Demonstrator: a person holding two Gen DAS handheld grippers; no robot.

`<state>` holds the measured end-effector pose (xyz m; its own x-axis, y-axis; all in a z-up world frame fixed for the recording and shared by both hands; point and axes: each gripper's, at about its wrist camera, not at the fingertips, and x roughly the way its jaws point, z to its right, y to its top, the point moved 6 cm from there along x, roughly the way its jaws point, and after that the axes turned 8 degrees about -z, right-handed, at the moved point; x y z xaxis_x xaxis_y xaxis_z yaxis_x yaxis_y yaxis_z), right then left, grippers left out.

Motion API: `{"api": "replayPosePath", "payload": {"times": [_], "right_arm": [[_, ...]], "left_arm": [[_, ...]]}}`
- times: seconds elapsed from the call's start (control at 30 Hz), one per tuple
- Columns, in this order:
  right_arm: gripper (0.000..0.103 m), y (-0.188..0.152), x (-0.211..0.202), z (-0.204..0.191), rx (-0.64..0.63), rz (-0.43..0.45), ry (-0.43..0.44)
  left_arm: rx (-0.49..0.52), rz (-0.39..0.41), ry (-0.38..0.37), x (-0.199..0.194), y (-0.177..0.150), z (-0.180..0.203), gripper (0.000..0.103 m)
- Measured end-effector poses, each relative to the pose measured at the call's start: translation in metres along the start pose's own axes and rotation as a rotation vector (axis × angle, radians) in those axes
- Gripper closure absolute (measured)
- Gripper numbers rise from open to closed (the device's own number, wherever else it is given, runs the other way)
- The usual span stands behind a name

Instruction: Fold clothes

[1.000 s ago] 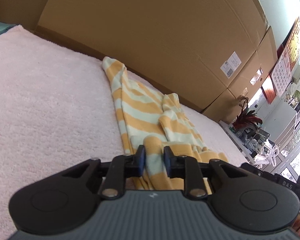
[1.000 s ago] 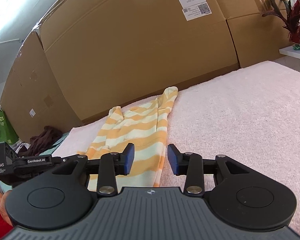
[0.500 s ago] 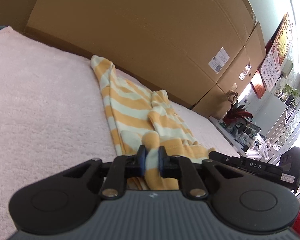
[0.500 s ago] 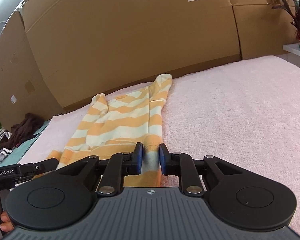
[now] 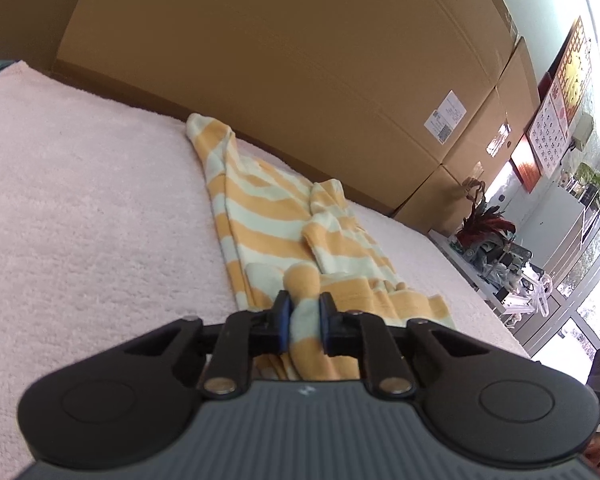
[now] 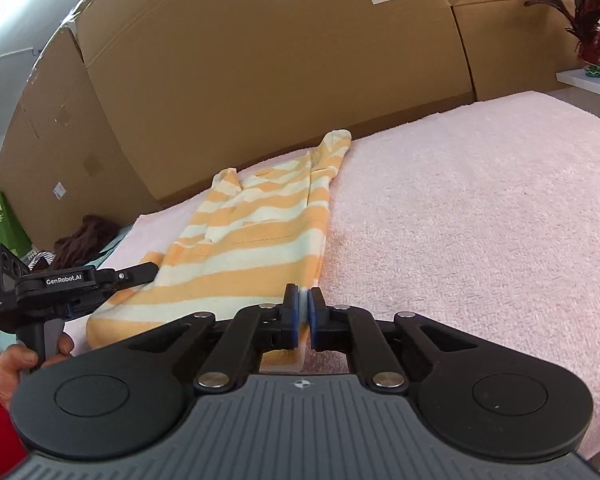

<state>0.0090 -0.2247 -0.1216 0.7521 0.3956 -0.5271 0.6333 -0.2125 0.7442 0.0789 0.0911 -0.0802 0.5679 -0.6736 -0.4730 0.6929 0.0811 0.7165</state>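
Note:
A yellow-and-white striped garment [image 5: 268,216] lies lengthwise on the pink terry surface [image 5: 80,200], sleeves folded in. My left gripper [image 5: 303,304] pinches a bunched fold of its near hem, and the jaws are easing open slightly with the cloth still pressed between the pads. In the right wrist view the garment [image 6: 260,232] stretches away towards the boxes. My right gripper [image 6: 304,296] is closing on the thin right corner of the near hem, its pads almost together with cloth between them. The left gripper [image 6: 146,271] shows at the hem's left corner, held by a hand [image 6: 16,360].
Tall cardboard boxes [image 6: 260,60] wall off the far side of the pink surface [image 6: 480,220]. A dark pile of clothes [image 6: 84,236] and a green bag [image 6: 0,220] sit off the left end. A red-leaved plant [image 6: 588,8] stands on a shelf at the right.
Both grippers have gone from open to pinching the garment's near hem. The right gripper has shifted to the hem's right corner; the left has stayed put with the cloth bunched in it.

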Motion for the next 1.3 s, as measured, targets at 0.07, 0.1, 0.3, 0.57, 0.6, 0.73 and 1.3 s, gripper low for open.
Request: {"api": "replayPosePath", "payload": {"times": [0.07, 0.1, 0.3, 0.57, 0.6, 0.73, 1.3], "right_arm": [[0.092, 0.002, -0.007, -0.002, -0.005, 0.017, 0.014], [0.079, 0.003, -0.012, -0.003, 0.000, 0.032, 0.027], [0.078, -0.006, -0.027, -0.008, -0.045, 0.017, 0.060], [0.083, -0.018, -0.020, -0.012, -0.097, -0.019, 0.007], [0.083, -0.018, -0.023, -0.011, -0.092, -0.014, 0.012], [0.080, -0.019, -0.031, -0.005, -0.058, -0.016, 0.017], [0.074, -0.010, -0.026, 0.003, 0.223, -0.196, 0.064]], "left_arm": [[0.008, 0.012, 0.002, -0.007, -0.001, 0.003, 0.089], [0.008, 0.029, 0.000, -0.014, -0.002, 0.005, 0.087], [0.010, 0.075, 0.004, -0.058, -0.021, 0.009, 0.076], [0.097, -0.004, 0.115, -0.052, -0.047, 0.019, 0.072], [0.105, 0.001, 0.124, -0.055, -0.045, 0.020, 0.073], [0.088, 0.002, 0.093, -0.066, -0.047, 0.020, 0.066], [-0.282, -0.184, -0.205, -0.072, -0.072, 0.024, 0.042]]}}
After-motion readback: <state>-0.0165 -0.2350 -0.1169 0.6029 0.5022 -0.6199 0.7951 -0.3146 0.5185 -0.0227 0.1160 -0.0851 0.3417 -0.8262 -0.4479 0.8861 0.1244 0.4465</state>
